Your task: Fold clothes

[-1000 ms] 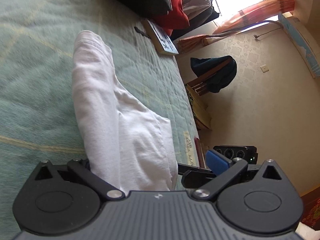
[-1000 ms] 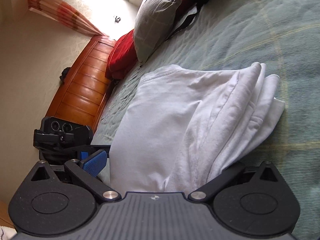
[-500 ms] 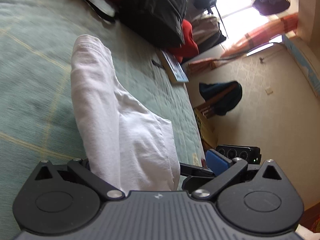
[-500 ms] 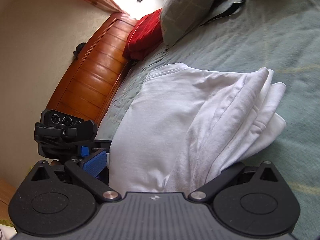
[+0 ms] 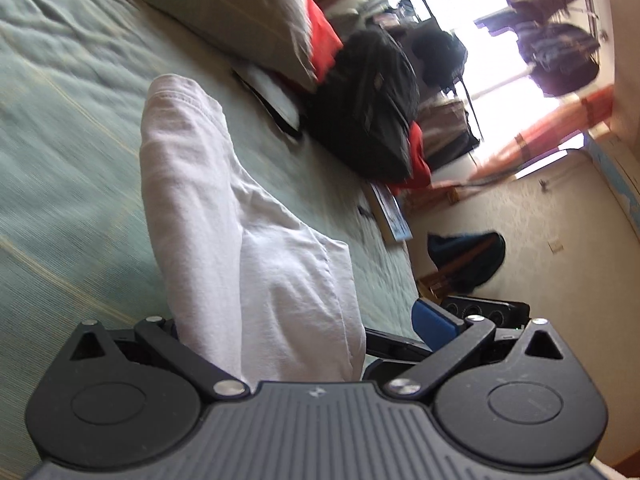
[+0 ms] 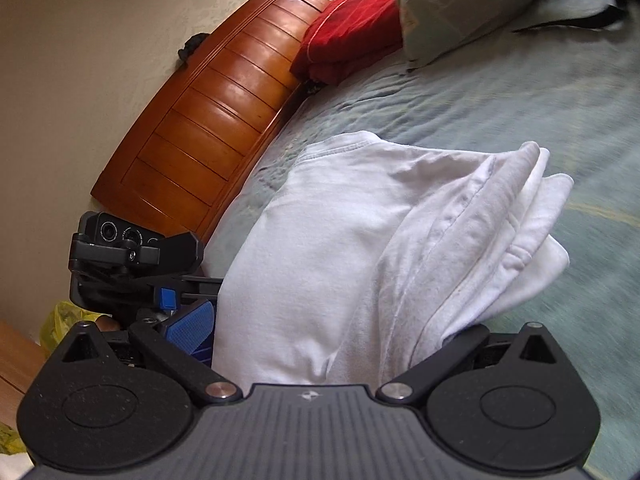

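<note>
- Left tongs [image 5: 276, 344]: clenched on the white garment [image 5: 240, 248].
- Right tongs [image 6: 328, 352]: clenched on the same garment [image 6: 360, 240].
- Garment: bunched, held over the green bed [image 5: 60, 160].

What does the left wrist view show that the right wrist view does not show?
Only the left wrist view shows the black bag, the window, the curtain and a book at the bed edge. Only the right wrist view shows the wooden headboard and a yellow bag. Both show the white garment between the jaws, the green bedspread and the grey pillow.
</note>
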Tool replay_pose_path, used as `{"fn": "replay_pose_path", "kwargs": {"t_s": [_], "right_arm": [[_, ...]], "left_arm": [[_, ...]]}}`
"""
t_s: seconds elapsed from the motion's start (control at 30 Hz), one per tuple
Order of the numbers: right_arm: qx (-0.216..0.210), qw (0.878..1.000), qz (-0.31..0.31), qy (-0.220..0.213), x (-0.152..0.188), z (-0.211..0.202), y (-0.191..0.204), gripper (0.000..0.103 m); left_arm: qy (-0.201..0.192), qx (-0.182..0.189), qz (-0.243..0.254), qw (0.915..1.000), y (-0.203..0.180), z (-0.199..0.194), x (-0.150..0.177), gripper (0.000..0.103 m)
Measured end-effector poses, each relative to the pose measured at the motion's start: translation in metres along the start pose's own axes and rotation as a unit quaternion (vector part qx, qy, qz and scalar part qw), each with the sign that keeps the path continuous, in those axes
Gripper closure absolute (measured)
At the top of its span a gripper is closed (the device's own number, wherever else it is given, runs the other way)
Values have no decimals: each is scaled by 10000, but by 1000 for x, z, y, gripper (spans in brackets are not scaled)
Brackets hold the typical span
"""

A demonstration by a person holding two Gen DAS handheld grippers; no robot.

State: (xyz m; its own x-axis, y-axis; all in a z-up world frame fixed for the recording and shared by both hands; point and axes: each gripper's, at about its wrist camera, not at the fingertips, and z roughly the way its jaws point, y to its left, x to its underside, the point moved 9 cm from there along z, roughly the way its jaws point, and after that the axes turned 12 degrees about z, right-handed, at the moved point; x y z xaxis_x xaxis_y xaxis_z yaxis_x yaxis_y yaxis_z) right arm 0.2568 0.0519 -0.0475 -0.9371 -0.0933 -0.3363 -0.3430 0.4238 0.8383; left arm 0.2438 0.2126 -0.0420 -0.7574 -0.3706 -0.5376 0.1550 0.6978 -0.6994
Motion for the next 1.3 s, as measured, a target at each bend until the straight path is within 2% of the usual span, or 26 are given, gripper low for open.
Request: {"fn": "replay_pose_path", "kwargs": {"t_s": [0.33,0.57,0.7,0.8,1.13,1.23,1.3], "right_arm": [[-30,9974,-718,90,-26,121,57,0],[-75,9942,-1066,93,-33,198,92,0],[-131,9943,-1045,186,-32,234,102,0],[-139,9943,-1030,244,-30,255,107,0],[-55,9921,-1214,326,-12,298,111,0],[-82,9922,-1188,382,-8,298,107,0],[-103,9935,-1031,476,-7,295,101,0]], "left_arm": [[-504,-718,-234,9959,86,-71,-58,2],[-913,-1160,-496,9878,153,-114,-100,2],[-1028,-1416,-625,9826,189,-128,-115,2],[-1135,-1635,-691,9776,215,-141,-123,2],[-1454,-1845,-934,9675,279,-156,-132,2],[-1466,-2163,-921,9609,291,-162,-129,2],[-1619,-2490,-817,9514,290,-176,-129,2]]}}
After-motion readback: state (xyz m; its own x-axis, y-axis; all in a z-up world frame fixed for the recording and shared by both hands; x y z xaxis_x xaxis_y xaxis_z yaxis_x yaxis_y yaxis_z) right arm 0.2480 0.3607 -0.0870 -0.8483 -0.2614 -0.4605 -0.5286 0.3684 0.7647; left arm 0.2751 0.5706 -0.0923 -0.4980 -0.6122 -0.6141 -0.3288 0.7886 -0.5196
